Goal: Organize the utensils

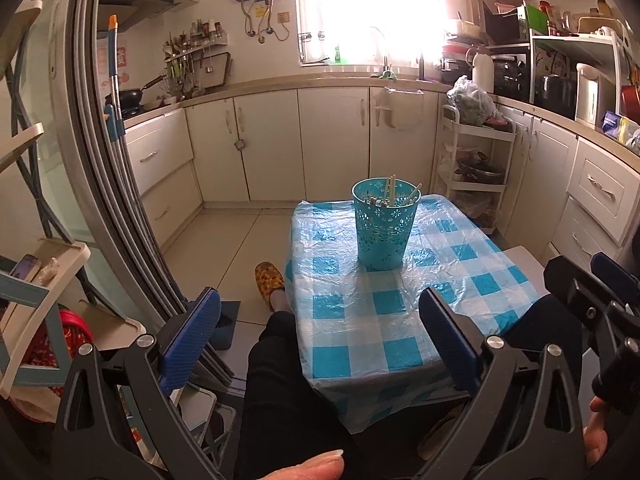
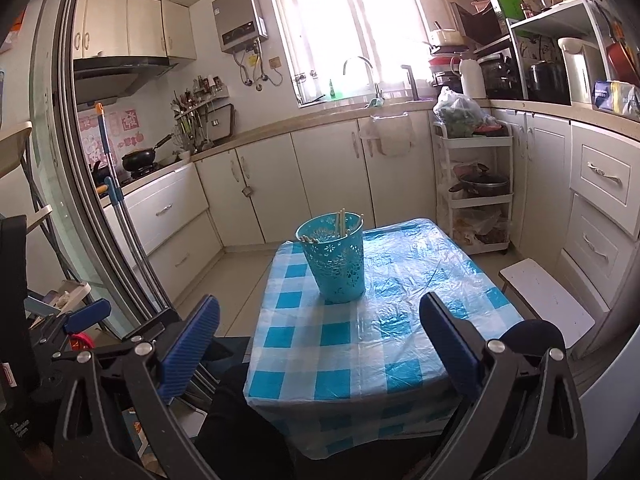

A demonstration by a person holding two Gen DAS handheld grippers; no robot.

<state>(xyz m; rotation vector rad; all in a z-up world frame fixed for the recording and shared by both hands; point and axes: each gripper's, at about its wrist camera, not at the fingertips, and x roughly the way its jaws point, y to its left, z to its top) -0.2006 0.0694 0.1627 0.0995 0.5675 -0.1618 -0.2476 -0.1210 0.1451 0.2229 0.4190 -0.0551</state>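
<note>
- We find the left gripper [image 1: 320,334] released, its blue pads wide apart at the bottom of the left wrist view, nothing between them.
- We find the right gripper [image 2: 319,336] likewise released and empty, low in the right wrist view; part of it also shows at the right edge of the left view.
- The turquoise perforated holder [image 1: 385,224] stands upright just above the centre of the left view, on the checked tablecloth [image 1: 360,320] of the small table.
- Several chopsticks [image 1: 390,192] lean inside the holder, their tips above the rim (we cannot count them).
- No loose utensils show on the cloth in either view.
- Judgement: the task looks either finished or not begun; both grippers are held back near the table's lower edge, well apart from the holder.
- Judgement: any next move would call for a reach forward to the holder's rim, then a narrow pinch on one thin stick without tipping the light holder.
</note>
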